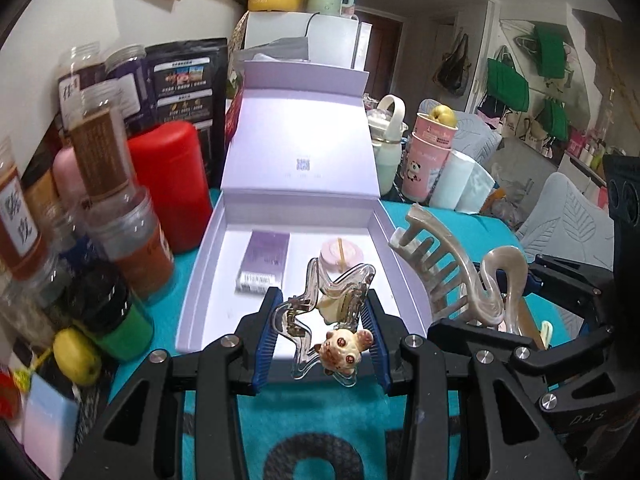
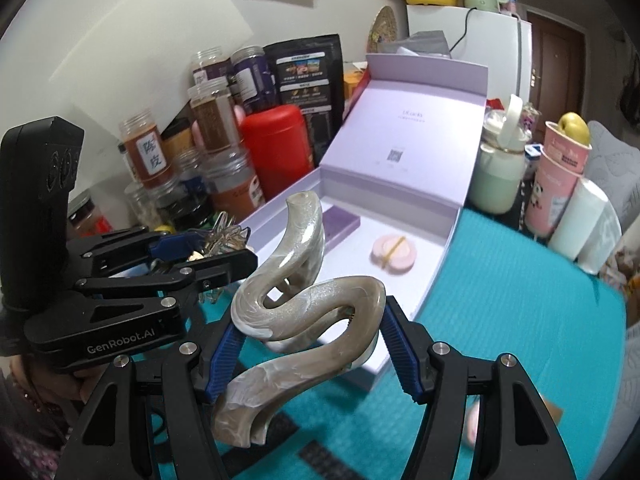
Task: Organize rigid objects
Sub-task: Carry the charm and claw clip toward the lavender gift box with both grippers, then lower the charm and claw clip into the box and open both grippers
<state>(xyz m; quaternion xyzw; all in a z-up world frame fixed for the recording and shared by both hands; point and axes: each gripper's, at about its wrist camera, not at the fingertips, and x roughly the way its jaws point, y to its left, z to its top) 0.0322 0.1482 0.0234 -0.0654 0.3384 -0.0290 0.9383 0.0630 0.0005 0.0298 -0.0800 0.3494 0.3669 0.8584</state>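
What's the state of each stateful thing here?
Lavender rectangular cardboard box: lid open, upright.
Clear plastic hair claw with bear charm: held in left gripper.
Beige marbled wavy hair claw: held in right gripper.
Pink round compact: inside box.

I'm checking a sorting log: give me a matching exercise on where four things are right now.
Things:
1. clear bear clip
2. beige claw clip
3. pink disc
4. apple

Places:
A. on the pink cup
B. in the right gripper
C. inside the open box
D. in the left gripper

Pairs: 1-D, 2-B, 3-C, 4-A
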